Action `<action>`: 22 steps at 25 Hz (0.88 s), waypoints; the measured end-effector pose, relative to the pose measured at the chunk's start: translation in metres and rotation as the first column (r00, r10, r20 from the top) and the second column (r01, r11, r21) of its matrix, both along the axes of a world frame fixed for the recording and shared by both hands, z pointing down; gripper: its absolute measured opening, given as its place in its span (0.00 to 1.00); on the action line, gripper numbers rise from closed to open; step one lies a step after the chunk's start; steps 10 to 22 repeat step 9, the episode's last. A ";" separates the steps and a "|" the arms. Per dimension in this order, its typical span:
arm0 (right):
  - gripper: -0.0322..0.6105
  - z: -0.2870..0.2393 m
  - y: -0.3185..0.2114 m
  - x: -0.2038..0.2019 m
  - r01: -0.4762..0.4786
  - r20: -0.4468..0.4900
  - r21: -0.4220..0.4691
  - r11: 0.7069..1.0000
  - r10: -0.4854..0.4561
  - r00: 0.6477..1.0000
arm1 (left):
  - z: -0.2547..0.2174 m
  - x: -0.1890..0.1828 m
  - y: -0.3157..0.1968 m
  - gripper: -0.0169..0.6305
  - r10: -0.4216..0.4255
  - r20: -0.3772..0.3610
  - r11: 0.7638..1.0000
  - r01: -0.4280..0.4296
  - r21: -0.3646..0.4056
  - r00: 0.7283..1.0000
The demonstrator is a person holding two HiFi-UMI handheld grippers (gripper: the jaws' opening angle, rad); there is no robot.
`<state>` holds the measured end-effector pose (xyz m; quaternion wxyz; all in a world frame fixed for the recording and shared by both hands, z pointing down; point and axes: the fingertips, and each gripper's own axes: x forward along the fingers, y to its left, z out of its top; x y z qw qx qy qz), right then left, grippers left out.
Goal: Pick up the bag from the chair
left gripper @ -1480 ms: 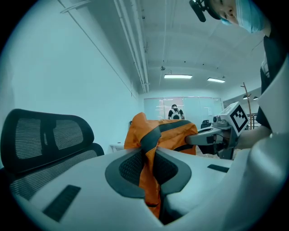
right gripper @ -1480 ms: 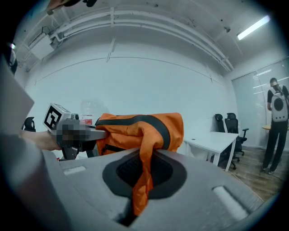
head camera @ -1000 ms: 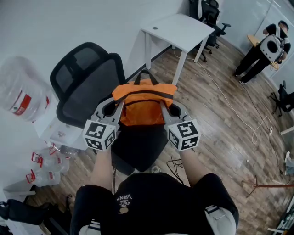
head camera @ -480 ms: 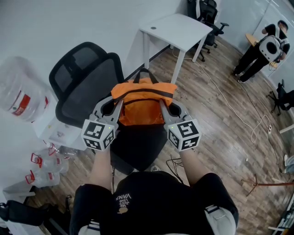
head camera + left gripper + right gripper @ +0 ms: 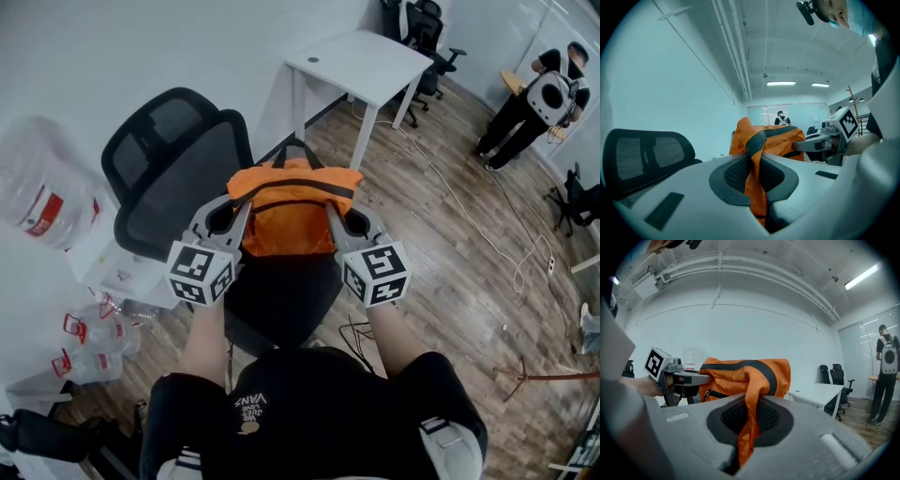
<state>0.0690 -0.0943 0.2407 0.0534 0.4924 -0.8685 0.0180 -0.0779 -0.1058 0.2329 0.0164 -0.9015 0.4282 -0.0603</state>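
Bag (image 5: 292,211) suspended over the seat of the chair (image 5: 173,173); we could not tell whether it hung clear. We had the fingers of the left gripper (image 5: 236,217) and right gripper (image 5: 335,217) clamped on orange fabric at opposite ends, presumably to keep the load level. The bag's top was shut, so its contents were hidden.

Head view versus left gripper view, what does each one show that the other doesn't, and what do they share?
Only the head view shows the white desk and the water jug. Only the left gripper view shows the ceiling lights and orange fabric pinched between the jaws of the left gripper. Both show the orange bag, the chair's mesh back, the right gripper and a distant person.
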 end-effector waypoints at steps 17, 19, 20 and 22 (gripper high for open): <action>0.05 0.002 -0.002 -0.001 0.000 -0.003 0.000 1.000 0.000 1.000 | 0.001 -0.001 -0.002 0.08 0.002 0.003 1.000 -0.002 -0.001 1.000; 0.05 0.002 -0.002 -0.001 0.000 -0.003 0.000 1.000 0.000 1.000 | 0.001 -0.001 -0.002 0.08 0.002 0.003 1.000 -0.002 -0.001 1.000; 0.05 0.002 -0.002 -0.001 0.000 -0.003 0.000 1.000 0.000 1.000 | 0.001 -0.001 -0.002 0.08 0.002 0.003 1.000 -0.002 -0.001 1.000; 0.05 0.002 -0.002 -0.001 0.000 -0.003 0.000 1.000 0.000 1.000 | 0.001 -0.001 -0.002 0.08 0.002 0.003 1.000 -0.002 -0.001 1.000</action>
